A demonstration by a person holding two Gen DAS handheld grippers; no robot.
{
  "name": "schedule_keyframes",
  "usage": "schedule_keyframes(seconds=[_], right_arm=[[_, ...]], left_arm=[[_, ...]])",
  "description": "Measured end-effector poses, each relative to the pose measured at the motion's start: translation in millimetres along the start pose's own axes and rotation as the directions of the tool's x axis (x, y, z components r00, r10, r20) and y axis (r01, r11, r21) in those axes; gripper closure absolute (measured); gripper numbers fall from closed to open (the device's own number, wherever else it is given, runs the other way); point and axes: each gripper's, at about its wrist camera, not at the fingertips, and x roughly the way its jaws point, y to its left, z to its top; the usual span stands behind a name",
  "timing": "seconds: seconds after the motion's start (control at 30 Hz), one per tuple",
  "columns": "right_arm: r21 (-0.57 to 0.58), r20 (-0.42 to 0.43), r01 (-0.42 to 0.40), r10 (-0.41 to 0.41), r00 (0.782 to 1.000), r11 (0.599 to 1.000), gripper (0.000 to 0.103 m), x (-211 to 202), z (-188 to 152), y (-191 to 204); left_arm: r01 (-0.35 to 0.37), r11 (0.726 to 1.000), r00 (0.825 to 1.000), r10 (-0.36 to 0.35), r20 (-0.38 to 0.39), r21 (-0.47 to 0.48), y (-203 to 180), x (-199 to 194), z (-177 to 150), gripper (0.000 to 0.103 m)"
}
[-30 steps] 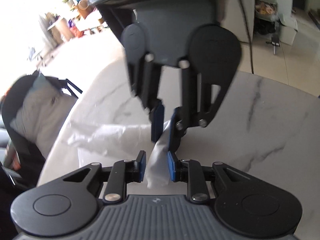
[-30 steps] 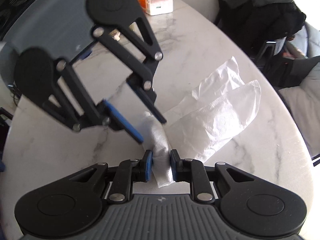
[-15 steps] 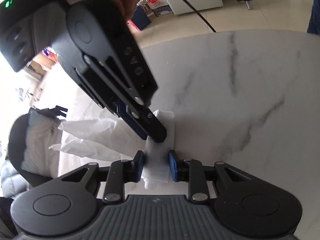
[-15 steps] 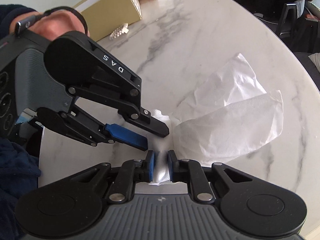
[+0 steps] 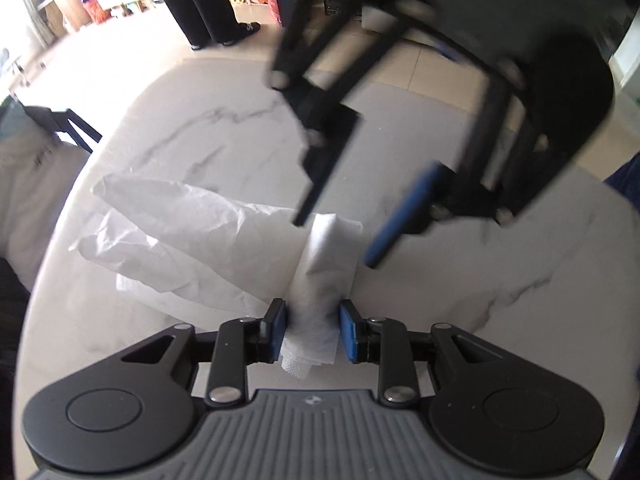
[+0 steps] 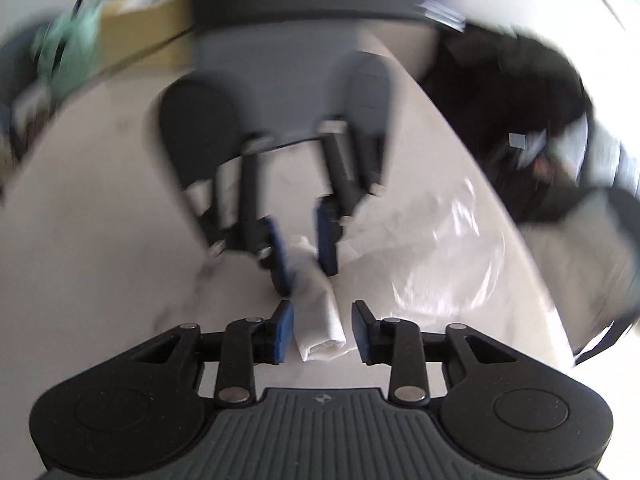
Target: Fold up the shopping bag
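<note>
A white plastic shopping bag [image 5: 192, 248] lies on the marble table, its near end rolled into a tight bundle [image 5: 324, 264]. My left gripper [image 5: 312, 330] is closed on one end of the roll. My right gripper [image 6: 322, 330] stands open around the other end of the roll [image 6: 318, 312], with gaps on both sides. In the left wrist view the right gripper [image 5: 340, 232] is blurred and open above the roll. In the right wrist view the left gripper [image 6: 302, 248] straddles the roll's far end. The unrolled part of the bag [image 6: 432, 264] spreads to the right.
The marble table [image 5: 500, 280] curves away to an edge at the left. A chair with grey cushions [image 5: 28, 184] stands beside it. A yellow box [image 6: 148, 36] and a green item sit at the table's far side. Dark clothing [image 6: 520, 92] lies on a chair.
My right gripper has opened and let go of the roll. Both grippers have swung round, the right one fast and blurred. The left gripper keeps its hold.
</note>
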Motion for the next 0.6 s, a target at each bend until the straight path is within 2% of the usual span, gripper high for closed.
schedule_keyframes(seconds=[0.1,0.2,0.23,0.3,0.37,0.47,0.53,0.6], right_arm=[[-0.096,-0.032,0.024,-0.027,0.999,0.995,0.062,12.9,0.4,14.5],[-0.089,-0.045,0.035,-0.039,0.998,0.995,0.064,25.6,5.7,8.1],[-0.079,-0.048,0.026,-0.030,0.998,0.997,0.065,31.7,9.6,4.5],[-0.046,-0.049,-0.029,0.027,0.998,0.999,0.075,34.4,9.7,-5.7],[-0.004,-0.040,-0.081,0.080,0.996,0.997,0.078,35.7,7.1,-15.7],[0.084,-0.021,-0.166,0.168,0.985,0.983,0.082,38.2,2.9,-35.0],[0.152,-0.009,-0.215,0.219,0.976,0.965,0.083,41.2,2.3,-48.6],[0.231,0.013,-0.270,0.274,0.962,0.935,0.083,44.1,0.0,-65.2]], left_arm=[[0.052,0.998,0.999,-0.052,-0.006,-0.031,10.1,-2.1,-0.9,0.074],[0.092,0.994,0.996,-0.093,-0.008,-0.054,17.8,-4.2,-2.7,0.074],[0.101,0.993,0.995,-0.101,-0.006,-0.060,19.3,-4.9,-3.6,0.074],[0.117,0.989,0.993,-0.116,0.011,-0.087,22.7,-7.3,-8.4,0.074],[0.120,0.986,0.993,-0.117,0.034,-0.112,23.1,-10.0,-14.1,0.074],[0.066,0.993,0.997,-0.062,0.050,-0.099,12.5,-15.2,-19.6,0.072],[-0.013,0.998,0.998,0.016,0.057,-0.066,-2.7,-21.2,-22.0,0.071],[-0.109,0.994,0.991,0.108,0.084,0.011,-23.5,-25.8,-26.7,0.070]])
